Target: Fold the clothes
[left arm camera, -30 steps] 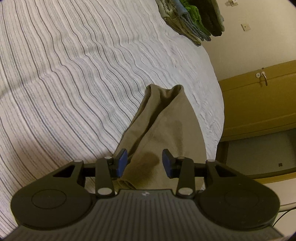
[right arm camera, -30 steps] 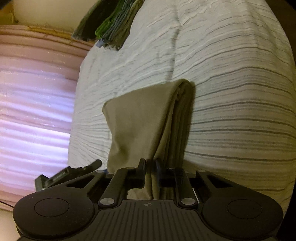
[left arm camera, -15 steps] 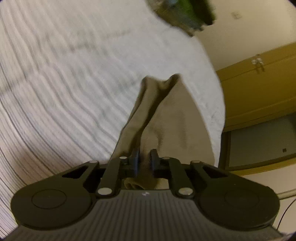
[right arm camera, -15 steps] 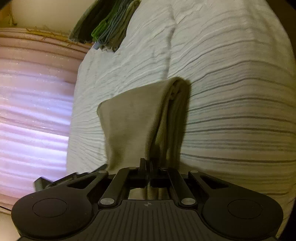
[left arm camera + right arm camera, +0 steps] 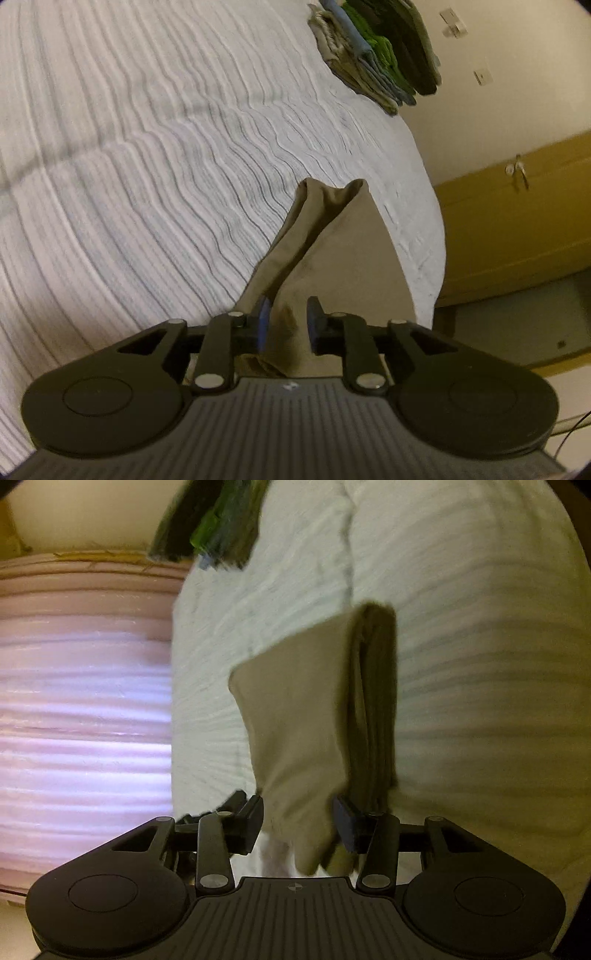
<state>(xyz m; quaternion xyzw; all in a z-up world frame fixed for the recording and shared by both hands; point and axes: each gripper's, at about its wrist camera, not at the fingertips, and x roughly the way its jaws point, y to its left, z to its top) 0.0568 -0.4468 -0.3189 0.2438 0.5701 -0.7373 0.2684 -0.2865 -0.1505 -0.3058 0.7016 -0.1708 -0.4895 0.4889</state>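
Observation:
A folded khaki garment [image 5: 332, 254] lies on the white striped bedspread [image 5: 147, 166] near the bed's edge; it also shows in the right wrist view [image 5: 303, 709]. My left gripper [image 5: 286, 325] is open, its blue pads on either side of the garment's near end, a gap showing between pads and cloth. My right gripper [image 5: 301, 821] is open and wide, its fingers either side of the garment's near corner. The right wrist view is blurred.
A stack of folded clothes [image 5: 376, 55] sits at the far end of the bed, also in the right wrist view [image 5: 210, 528]. A yellow-brown cabinet [image 5: 517, 221] stands beside the bed. A pink curtain [image 5: 81, 716] hangs past the bed's other side.
Half a second ago both grippers were shut on the garment's near end. Now both have opened and let it go, and it rests on the bed.

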